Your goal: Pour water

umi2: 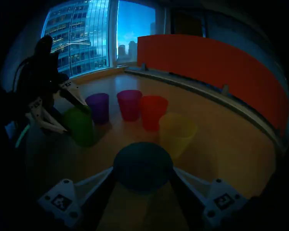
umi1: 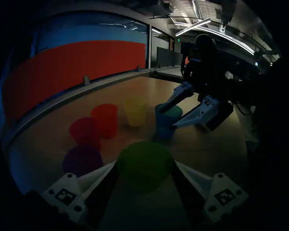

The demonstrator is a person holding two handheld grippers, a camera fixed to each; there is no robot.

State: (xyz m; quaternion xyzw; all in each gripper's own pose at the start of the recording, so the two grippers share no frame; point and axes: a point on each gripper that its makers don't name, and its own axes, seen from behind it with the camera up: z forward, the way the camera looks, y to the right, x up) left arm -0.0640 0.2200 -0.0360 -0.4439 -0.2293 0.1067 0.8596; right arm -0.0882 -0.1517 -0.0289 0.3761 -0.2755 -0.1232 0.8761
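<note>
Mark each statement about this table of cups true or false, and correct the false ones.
1. The green cup sits between the fingers of the left gripper. True.
2. The right gripper has its fingers either side of the yellow cup. False: they flank the blue cup; the yellow cup stands free beyond it.
3. The red cup lies on its side. False: it stands upright.
4. Six cups of different colours stand on the wooden table. True.
</note>
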